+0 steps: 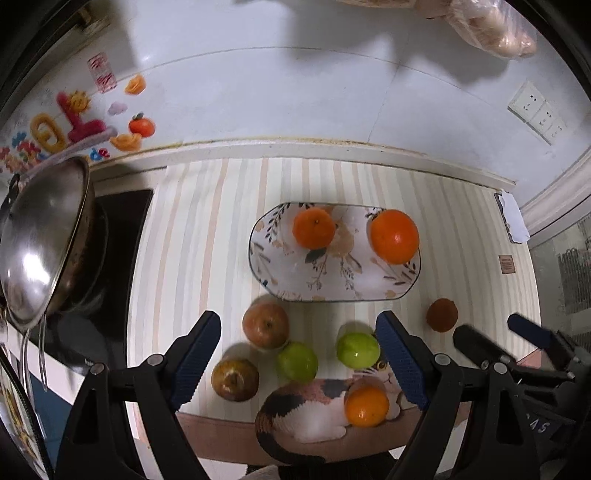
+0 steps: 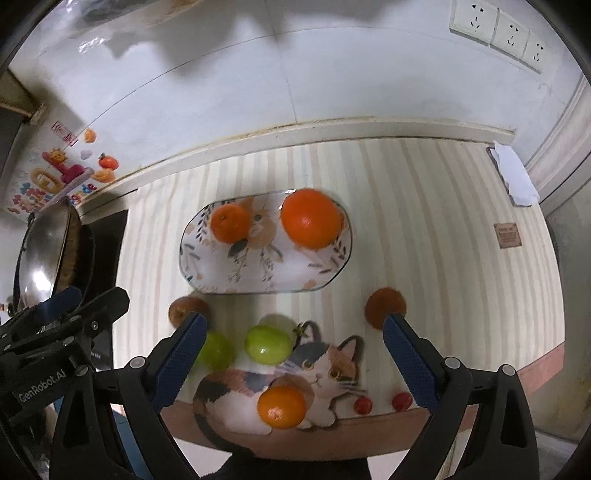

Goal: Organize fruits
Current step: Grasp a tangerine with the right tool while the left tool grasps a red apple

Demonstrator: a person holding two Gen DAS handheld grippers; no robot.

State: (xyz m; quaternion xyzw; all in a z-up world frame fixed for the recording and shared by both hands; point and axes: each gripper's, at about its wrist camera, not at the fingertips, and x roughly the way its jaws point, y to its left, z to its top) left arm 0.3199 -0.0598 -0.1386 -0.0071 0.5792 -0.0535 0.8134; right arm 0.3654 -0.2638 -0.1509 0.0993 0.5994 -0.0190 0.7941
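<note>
A floral oval plate [image 1: 295,280] [image 2: 221,273] holds a small mandarin [image 1: 314,228] [image 2: 229,223] and a large orange [image 1: 394,236] [image 2: 311,218]. On the striped mat in front lie a red apple [image 1: 266,325] [image 2: 181,310], a brownish apple [image 1: 235,380], two green fruits [image 1: 297,362] [image 1: 357,350] [image 2: 268,344], a brown kiwi-like fruit [image 1: 441,315] [image 2: 384,304] and an orange [image 1: 366,406] [image 2: 282,407] on the cat picture. My left gripper [image 1: 301,360] is open and empty above the loose fruits. My right gripper [image 2: 291,363] is open and empty above the cat picture.
A steel wok [image 1: 40,240] [image 2: 44,251] sits on a black stove at the left. Two cherry tomatoes [image 2: 382,403] lie near the mat's front edge. A white cloth [image 2: 515,173] lies at the back right. Wall sockets [image 2: 498,33] are on the tiled wall.
</note>
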